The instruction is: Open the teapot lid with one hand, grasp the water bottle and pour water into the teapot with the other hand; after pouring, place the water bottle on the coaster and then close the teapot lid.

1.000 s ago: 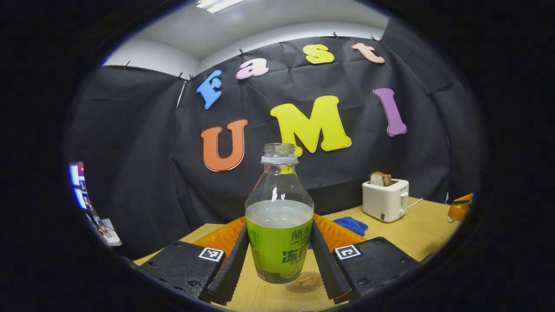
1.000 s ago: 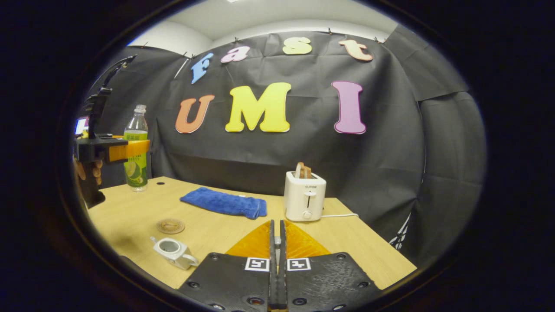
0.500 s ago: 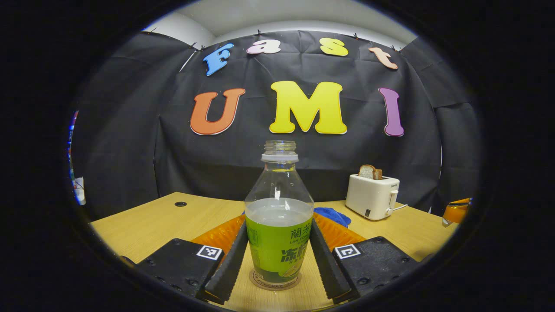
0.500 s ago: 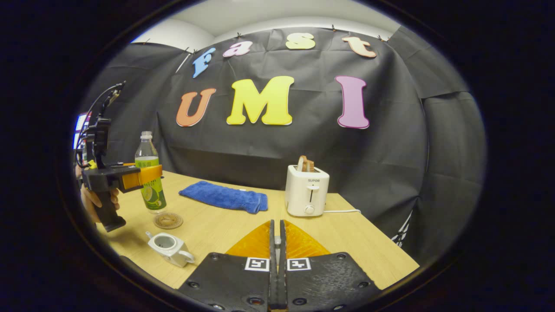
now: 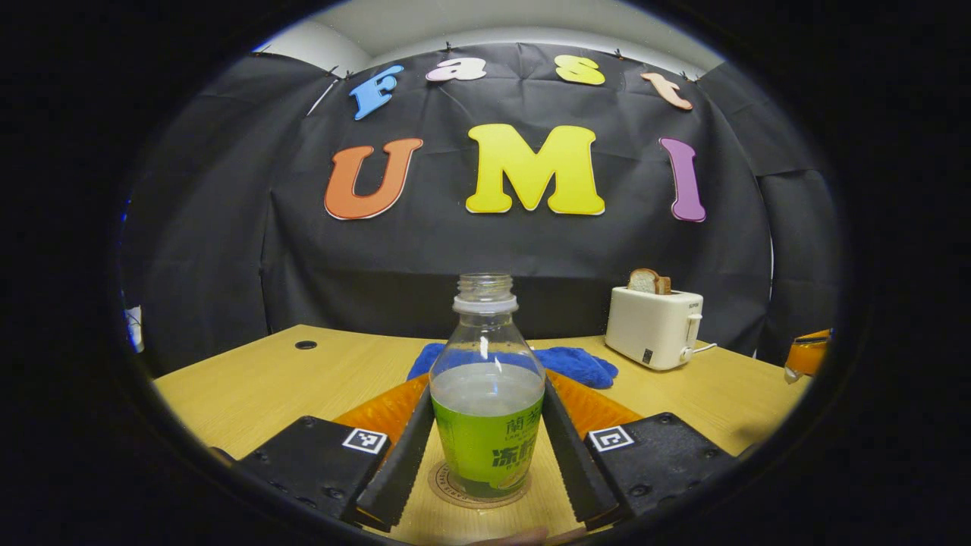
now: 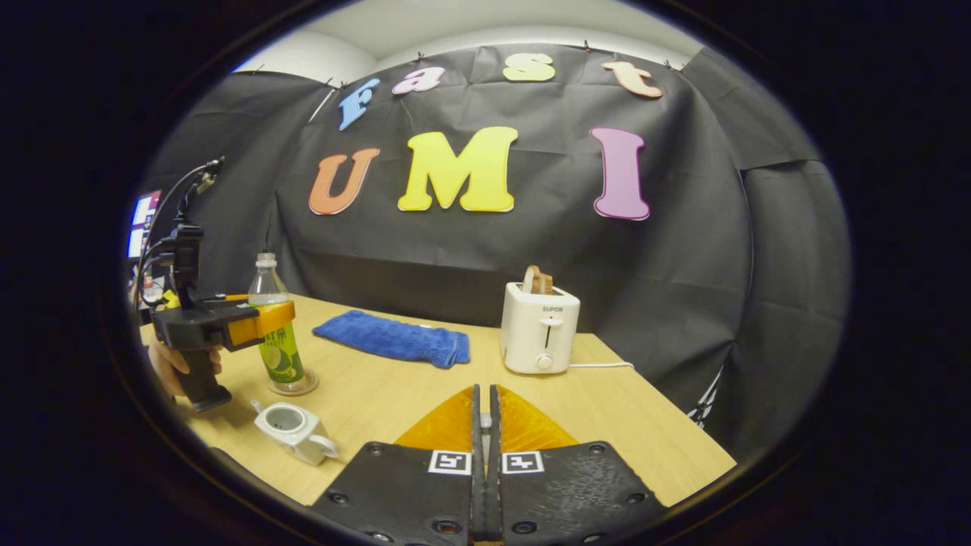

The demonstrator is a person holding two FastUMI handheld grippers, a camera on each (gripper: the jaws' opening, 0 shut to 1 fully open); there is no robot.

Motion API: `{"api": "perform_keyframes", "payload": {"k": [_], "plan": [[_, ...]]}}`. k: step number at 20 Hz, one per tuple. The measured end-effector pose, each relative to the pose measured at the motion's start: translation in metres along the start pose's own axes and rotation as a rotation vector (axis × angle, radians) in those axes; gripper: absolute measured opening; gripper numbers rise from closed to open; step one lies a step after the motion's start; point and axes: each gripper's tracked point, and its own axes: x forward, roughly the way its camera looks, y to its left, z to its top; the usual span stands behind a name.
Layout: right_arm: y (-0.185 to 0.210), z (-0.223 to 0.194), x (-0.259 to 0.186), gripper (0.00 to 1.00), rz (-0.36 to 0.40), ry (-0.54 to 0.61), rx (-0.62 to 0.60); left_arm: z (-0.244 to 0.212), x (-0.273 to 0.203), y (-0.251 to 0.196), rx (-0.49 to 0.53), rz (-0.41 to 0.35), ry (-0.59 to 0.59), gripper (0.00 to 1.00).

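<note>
The water bottle (image 5: 485, 409), clear with a green label, uncapped and about half full, stands upright on the round coaster (image 5: 447, 493). My left gripper (image 5: 488, 390) is shut on its label, one finger on each side. In the right gripper view the bottle (image 6: 282, 360) on the coaster (image 6: 303, 388) is held by that left gripper (image 6: 262, 322), with a hand (image 6: 171, 360) on its grip. The white teapot (image 6: 292, 431) sits just in front of it with its mouth uncovered. My right gripper (image 6: 483, 390) is shut above the table; a small pale bit of the teapot lid (image 6: 483, 421) shows between its fingers.
A white toaster (image 6: 540, 337) with bread in it stands at the back of the wooden table (image 6: 607, 409), its cord trailing right. A folded blue cloth (image 6: 391, 339) lies to its left, behind the bottle. A small hole (image 5: 306, 345) marks the far left tabletop.
My left gripper came down and toward the teapot with the bottle, which now rests on the coaster. The right gripper has stayed shut and nearly still.
</note>
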Motion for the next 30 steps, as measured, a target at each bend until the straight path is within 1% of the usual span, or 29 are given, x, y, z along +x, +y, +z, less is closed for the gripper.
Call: {"api": "perform_keyframes", "payload": {"k": [2, 6, 9, 11, 15, 18, 21, 23, 25, 27, 30], "plan": [[0.001, 0.0, 0.0, 0.0, 0.0, -0.001, -0.001, 0.003, -0.001, 0.005, 0.018, 0.023, -0.007, 0.82], [0.003, 0.001, -0.001, 0.0, 0.003, -0.003, -0.005, 0.024, -0.009, 0.002, 0.034, 0.026, -0.041, 0.84], [0.008, 0.004, -0.004, 0.0, 0.011, -0.007, -0.012, 0.041, -0.016, 0.005, 0.022, 0.041, -0.047, 0.9], [0.011, 0.006, -0.006, 0.0, 0.016, -0.011, -0.012, 0.055, -0.024, 0.003, 0.021, 0.037, -0.06, 0.9], [0.026, 0.009, -0.01, 0.0, 0.037, -0.012, -0.027, 0.092, -0.045, 0.001, 0.052, 0.019, -0.112, 0.9], [0.041, 0.01, -0.014, 0.0, 0.058, -0.014, -0.056, 0.108, -0.066, -0.003, 0.065, 0.012, -0.114, 0.9], [0.05, 0.007, -0.014, 0.0, 0.073, -0.005, -0.069, 0.101, -0.097, -0.005, 0.065, 0.016, -0.083, 0.89], [0.058, 0.002, -0.011, 0.0, 0.094, 0.017, -0.044, 0.097, -0.114, 0.001, 0.102, 0.042, -0.075, 0.9], [0.068, -0.003, -0.011, 0.0, 0.116, 0.036, -0.02, 0.09, -0.129, 0.004, 0.126, 0.052, -0.073, 0.9], [0.078, -0.004, -0.01, 0.0, 0.131, 0.048, -0.008, 0.084, -0.139, 0.021, 0.136, 0.115, -0.077, 0.91], [0.092, -0.009, -0.01, 0.0, 0.144, 0.056, 0.008, 0.059, -0.155, 0.035, 0.115, 0.155, -0.025, 0.91]]}}
